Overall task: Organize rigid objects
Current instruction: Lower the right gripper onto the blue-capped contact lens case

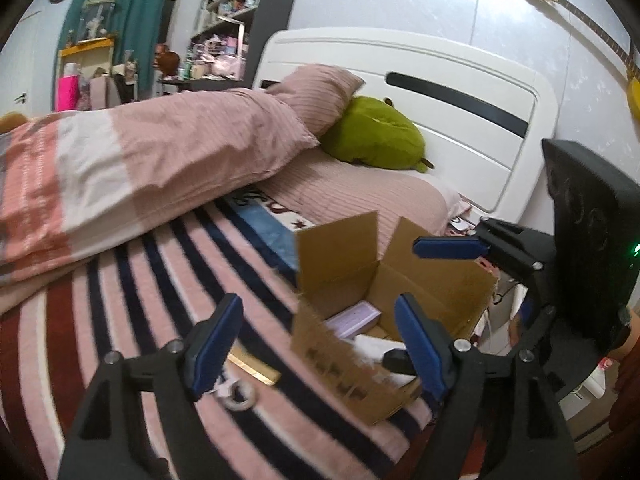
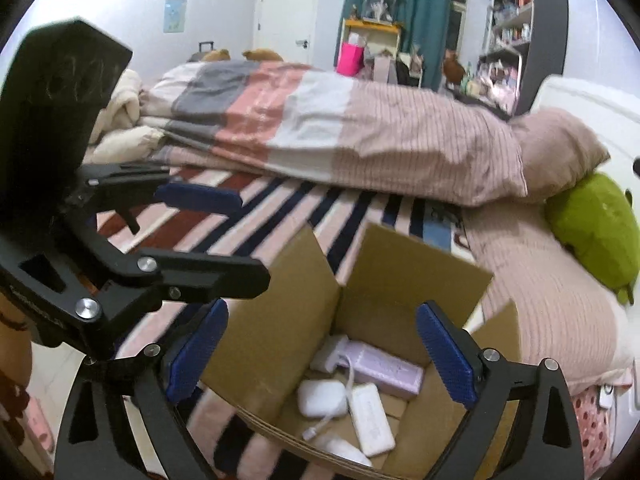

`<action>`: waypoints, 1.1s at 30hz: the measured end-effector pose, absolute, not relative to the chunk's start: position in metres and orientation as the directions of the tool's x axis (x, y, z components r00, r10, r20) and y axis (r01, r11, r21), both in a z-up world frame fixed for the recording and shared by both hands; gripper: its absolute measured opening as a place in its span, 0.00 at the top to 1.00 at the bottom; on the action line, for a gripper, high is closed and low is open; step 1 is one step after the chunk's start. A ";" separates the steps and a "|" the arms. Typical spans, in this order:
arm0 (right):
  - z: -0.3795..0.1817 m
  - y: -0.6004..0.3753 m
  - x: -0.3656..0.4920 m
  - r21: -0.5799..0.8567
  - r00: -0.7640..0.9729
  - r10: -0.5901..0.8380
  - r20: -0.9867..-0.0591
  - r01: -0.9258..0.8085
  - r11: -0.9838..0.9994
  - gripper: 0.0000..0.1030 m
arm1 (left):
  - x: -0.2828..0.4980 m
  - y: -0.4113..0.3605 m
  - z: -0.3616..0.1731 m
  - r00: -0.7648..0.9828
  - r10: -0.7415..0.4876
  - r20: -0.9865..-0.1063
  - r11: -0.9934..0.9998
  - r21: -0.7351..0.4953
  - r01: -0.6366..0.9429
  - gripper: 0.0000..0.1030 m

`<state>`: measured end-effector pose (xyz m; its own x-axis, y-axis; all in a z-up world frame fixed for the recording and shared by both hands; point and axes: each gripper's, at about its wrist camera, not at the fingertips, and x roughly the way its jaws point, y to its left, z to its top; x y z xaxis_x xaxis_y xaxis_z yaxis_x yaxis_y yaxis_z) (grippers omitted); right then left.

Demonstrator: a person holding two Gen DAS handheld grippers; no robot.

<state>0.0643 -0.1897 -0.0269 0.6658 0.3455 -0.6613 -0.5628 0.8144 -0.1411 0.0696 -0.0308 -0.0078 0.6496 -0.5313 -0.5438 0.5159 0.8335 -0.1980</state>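
An open cardboard box point(image 1: 436, 280) point(image 2: 280, 320) stands on the striped blanket near the bed's edge. Inside it lie a lilac case point(image 2: 384, 364) point(image 1: 354, 318), a white earbud case point(image 2: 322, 398), a white power bank point(image 2: 370, 418) with a cable, and a black item point(image 1: 396, 360). My left gripper point(image 1: 320, 344) is open and empty over the box's near left corner. My right gripper point(image 2: 320, 356) is open and empty above the box. A tape roll point(image 1: 239, 396) and a flat gold-edged object point(image 1: 252, 366) lie on the blanket by my left gripper's left finger.
A folded duvet point(image 1: 120, 168) and pink pillow point(image 1: 316, 92) lie across the bed, with a green plush point(image 1: 376, 134) by the white headboard point(image 1: 460, 80). The bed edge drops off right of the box. Shelves and a dresser stand beyond the bed.
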 end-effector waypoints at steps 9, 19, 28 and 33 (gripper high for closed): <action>-0.035 -0.099 0.047 -0.134 0.576 0.458 -0.677 -0.708 0.693 0.08 | 0.049 0.057 -0.027 0.742 -0.396 -0.540 0.917 -0.193 0.349 0.20; -0.114 -0.040 0.069 0.058 0.412 0.502 -0.760 -0.727 0.684 0.08 | 0.039 0.102 -0.088 0.736 -0.328 -0.593 0.944 -0.225 0.240 0.19; -0.167 -0.061 0.134 -0.003 0.486 0.348 -0.801 -0.585 0.811 0.25 | 0.042 0.113 -0.116 0.712 -0.330 -0.620 0.942 -0.265 0.206 0.19; -0.186 -0.057 0.149 -0.050 0.488 0.311 -0.815 -0.595 0.802 0.41 | 0.042 0.115 -0.119 0.708 -0.327 -0.626 0.943 -0.266 0.200 0.19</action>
